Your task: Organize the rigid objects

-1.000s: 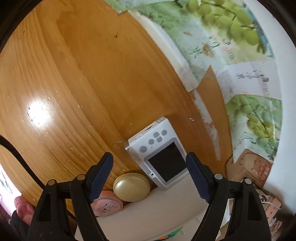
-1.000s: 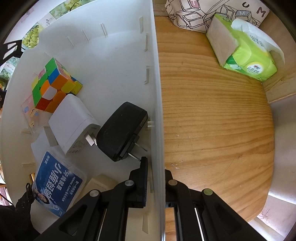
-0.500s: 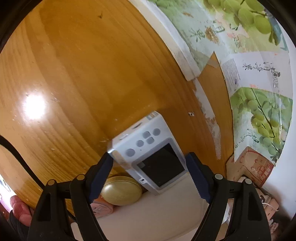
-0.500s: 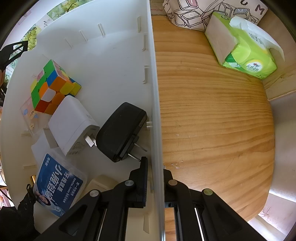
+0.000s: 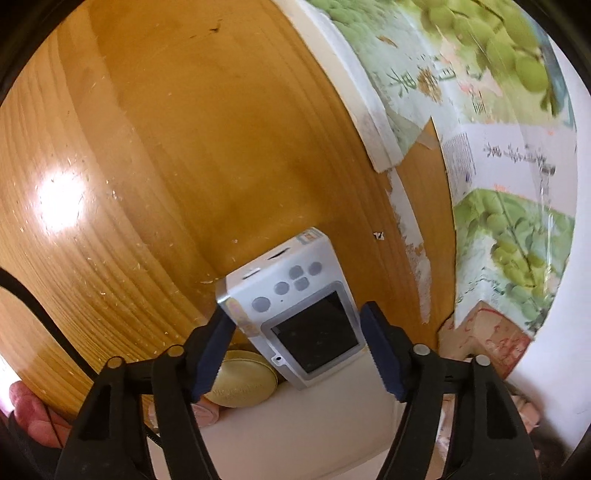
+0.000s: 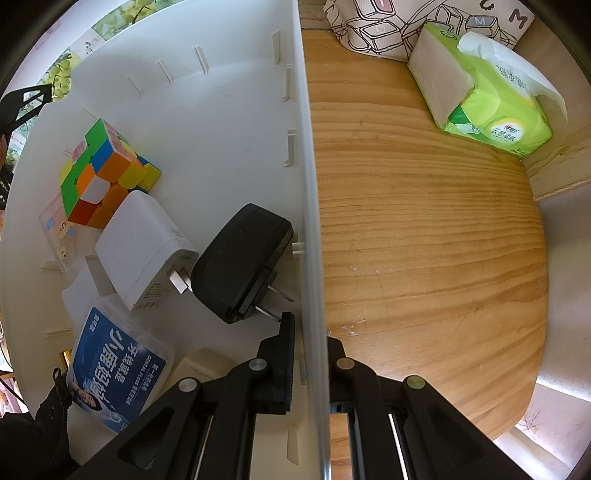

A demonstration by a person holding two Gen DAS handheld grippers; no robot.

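Observation:
A small white digital camera (image 5: 299,310) lies screen-up on the wooden table (image 5: 166,147), its near end against a white box (image 5: 295,435). My left gripper (image 5: 295,332) straddles it and its jaws are closing. The left pad reaches the camera's edge and a sliver of gap shows at the right pad. My right gripper (image 6: 310,343) points down, shut on the white storage box's side wall (image 6: 306,147). Inside the box lie a colour cube (image 6: 99,173), a white charger (image 6: 144,254), a black charger (image 6: 240,262) and a blue dental floss case (image 6: 118,365).
A gold round compact (image 5: 240,380) and a pink round item (image 5: 207,410) sit under my left finger. Grape-print paper (image 5: 498,110) covers the table's far side. A green tissue pack (image 6: 484,96) and a printed cushion (image 6: 388,29) lie right of the box. A hand (image 5: 29,406) shows lower left.
My left gripper has come in over the camera and its jaws have narrowed around it. The right gripper and the box have not moved.

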